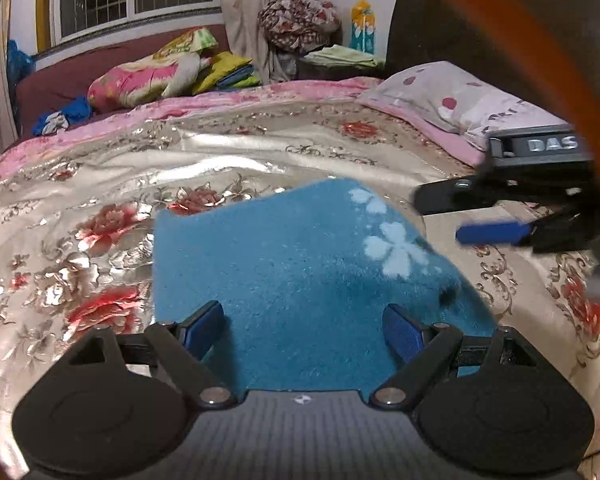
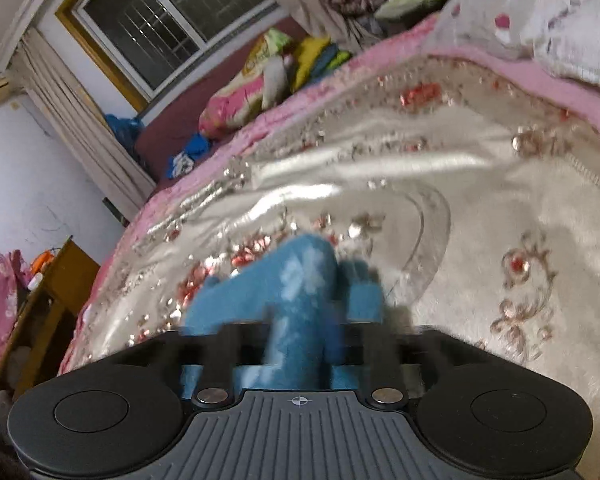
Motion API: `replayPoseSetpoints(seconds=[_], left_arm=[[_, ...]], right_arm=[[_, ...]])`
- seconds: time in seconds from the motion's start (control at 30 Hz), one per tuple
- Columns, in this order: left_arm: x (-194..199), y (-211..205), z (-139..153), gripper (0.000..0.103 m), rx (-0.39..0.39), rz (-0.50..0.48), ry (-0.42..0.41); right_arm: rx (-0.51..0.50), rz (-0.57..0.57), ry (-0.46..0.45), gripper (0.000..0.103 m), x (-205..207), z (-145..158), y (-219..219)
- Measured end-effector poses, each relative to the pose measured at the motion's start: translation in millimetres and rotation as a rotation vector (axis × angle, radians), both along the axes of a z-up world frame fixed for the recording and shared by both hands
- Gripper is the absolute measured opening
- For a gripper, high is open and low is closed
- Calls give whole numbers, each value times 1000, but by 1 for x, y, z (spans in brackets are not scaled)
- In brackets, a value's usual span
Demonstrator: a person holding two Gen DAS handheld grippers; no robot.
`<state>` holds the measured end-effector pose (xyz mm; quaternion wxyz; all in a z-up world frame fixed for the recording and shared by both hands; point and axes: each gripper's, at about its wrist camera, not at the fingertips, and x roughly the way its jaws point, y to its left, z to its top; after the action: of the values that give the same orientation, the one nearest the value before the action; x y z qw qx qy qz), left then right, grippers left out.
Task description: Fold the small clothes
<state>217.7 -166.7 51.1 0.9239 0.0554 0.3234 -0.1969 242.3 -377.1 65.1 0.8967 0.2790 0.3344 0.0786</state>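
Left view—flat blue cloth (image 1: 300,280); right view—bunched.

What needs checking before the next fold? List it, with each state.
1. Left tool open and empty above the blue fleece cloth: ok.
2. Cloth lying flat: not ok, its right side is humped up.
3. Right tool gripping the cloth: cannot tell, the right wrist view is blurred.
4. Tools apart from each other: ok.
5. Floral bedspread bare beyond the cloth: ok.
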Motion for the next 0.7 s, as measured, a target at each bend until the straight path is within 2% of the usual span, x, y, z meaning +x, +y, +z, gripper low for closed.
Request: replayPoseSetpoints(seconds=[0.03,0.17,0.27,0.3,0.33,0.37,0.4,0.43,0.5,0.57,0.6,0.63,0.7], left_arm=[[-1,4,1,92,1,2,-5],[0,23,5,92,-19,36,-3],[4,28,2,92,-10,55,5],[5,28,1,92,-4,57,7],[5,27,3,92,1,53,3],[5,26,5,92,3,48,-7],[3,25,11,92,-2,41,-26],[1,25,16,92,-12,34,-45],[-3,24,28,93,-66,9,-80],[-1,16,27,95,-98,-6,-82],[5,6,17,95,-87,-9,-58],[11,-3,3,95,-60,-11,-27],[14,-24,-25,96,74,-4,-48]], right_arm=[[27,2,13,72,2,-7,0],[78,42,60,72,14,-27,16],[124,113,84,72,29,-38,35],[119,117,95,67,34,-42,41],[85,101,107,45,37,-44,47],[60,88,121,41,38,-44,50],[80,83,108,31,36,-39,47],[121,87,72,27,29,-31,40],[191,90,-5,23,10,-9,24],[145,84,-104,22,-14,13,15],[118,67,-126,21,-20,14,9],[107,35,-118,20,-21,6,2],[110,-56,19,19,-7,-40,-12]])
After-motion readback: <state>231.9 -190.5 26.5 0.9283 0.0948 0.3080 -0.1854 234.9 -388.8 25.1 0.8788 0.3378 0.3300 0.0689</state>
